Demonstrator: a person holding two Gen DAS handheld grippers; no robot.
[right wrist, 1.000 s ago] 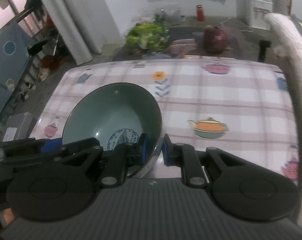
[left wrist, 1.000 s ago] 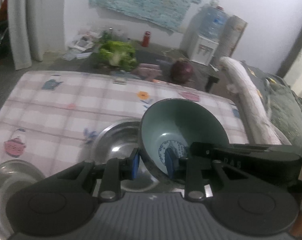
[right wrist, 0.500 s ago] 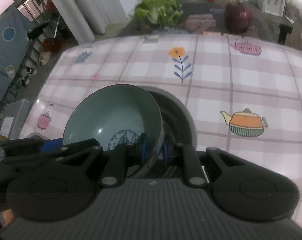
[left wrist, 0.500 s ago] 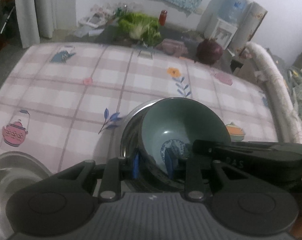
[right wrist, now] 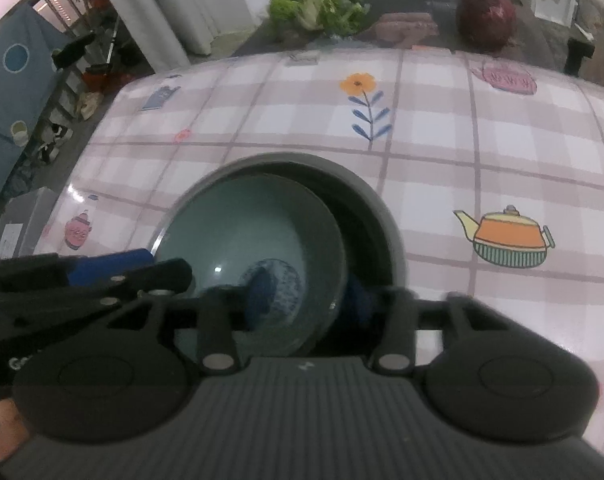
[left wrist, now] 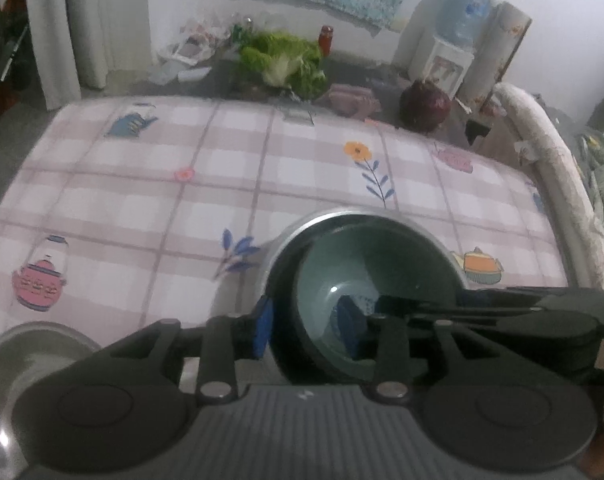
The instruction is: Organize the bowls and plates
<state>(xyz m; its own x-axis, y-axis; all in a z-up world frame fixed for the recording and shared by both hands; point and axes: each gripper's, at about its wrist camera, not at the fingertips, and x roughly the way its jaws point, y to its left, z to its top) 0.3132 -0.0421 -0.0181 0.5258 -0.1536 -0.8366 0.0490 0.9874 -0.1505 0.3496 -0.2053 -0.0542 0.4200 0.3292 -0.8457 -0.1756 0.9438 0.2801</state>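
I've got the green bowl (left wrist: 365,304) nested in the steel bowl (right wrist: 381,216) at table centre, both tongs spread wide astride its rim and gripping nothing, so next I lift clear; only the left view shows another steel dish (left wrist: 34,356) at eight o'clock.

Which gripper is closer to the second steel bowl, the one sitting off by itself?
Left. The left gripper is right beside the second steel bowl; the right gripper reaches in from the far side of the green bowl.
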